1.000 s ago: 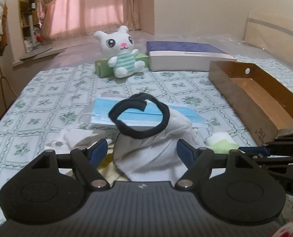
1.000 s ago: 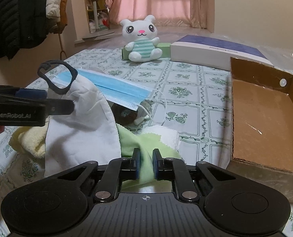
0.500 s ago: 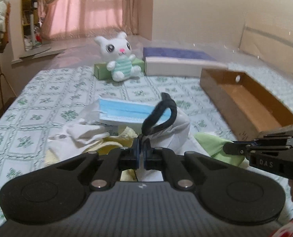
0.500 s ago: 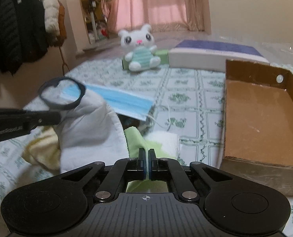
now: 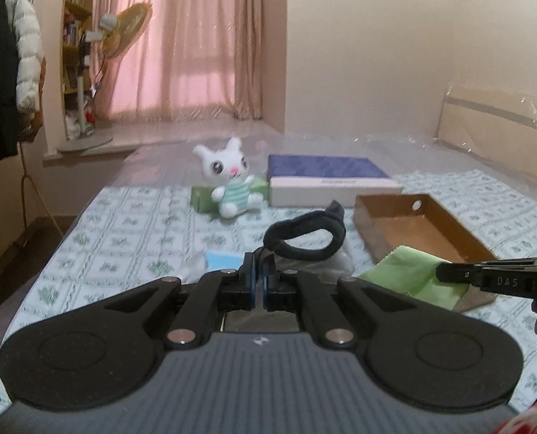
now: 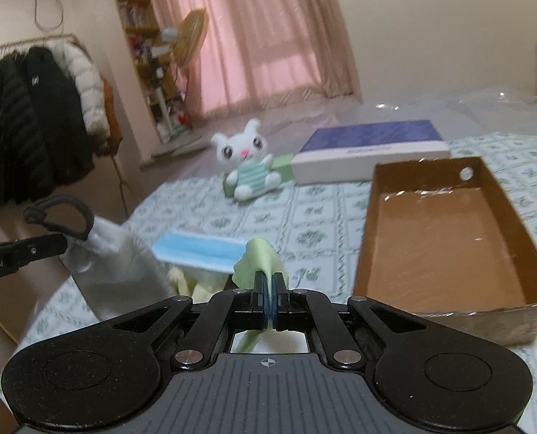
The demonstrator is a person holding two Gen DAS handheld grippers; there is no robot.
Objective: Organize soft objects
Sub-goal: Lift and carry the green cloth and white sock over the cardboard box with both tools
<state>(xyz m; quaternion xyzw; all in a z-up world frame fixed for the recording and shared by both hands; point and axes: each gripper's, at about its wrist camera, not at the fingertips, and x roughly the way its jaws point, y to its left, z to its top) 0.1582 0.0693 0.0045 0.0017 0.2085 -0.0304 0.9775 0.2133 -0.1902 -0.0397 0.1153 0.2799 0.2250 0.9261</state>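
1. Holding two soft things above the bed (image 5: 131, 224) at once: my left gripper (image 5: 258, 271) has its jaws pinched together on the grey-white cloth (image 6: 116, 267) with the black loop (image 5: 304, 235) at its top, and my right gripper (image 6: 270, 289) has its jaws clamped on the green cloth (image 6: 259, 256)

2. From the right wrist view, the grey-white cloth hangs down from the left gripper at the near left, clear of the pile, its loop standing above the jaws

3. The green cloth drapes down through the right jaws, and in the left wrist view it hangs as a flat sheet just in front of the near corner of the cardboard box (image 6: 445, 238)

4. The box is what matters next, I judge: it lies to the right and slightly beyond both grippers, open-topped and empty, its long axis running from near to far. My right gripper is plainly the nearer one, so the green cloth looks like the first to go in, with the left load crossing over after

5. Left on the bed at the near left are the blue face mask (image 6: 196, 251) and a pale yellow cloth (image 6: 185, 282), touching one another

6. Far off, well apart from all this, sit the plush bunny (image 6: 248, 170) and a flat blue-topped box (image 6: 369, 148)
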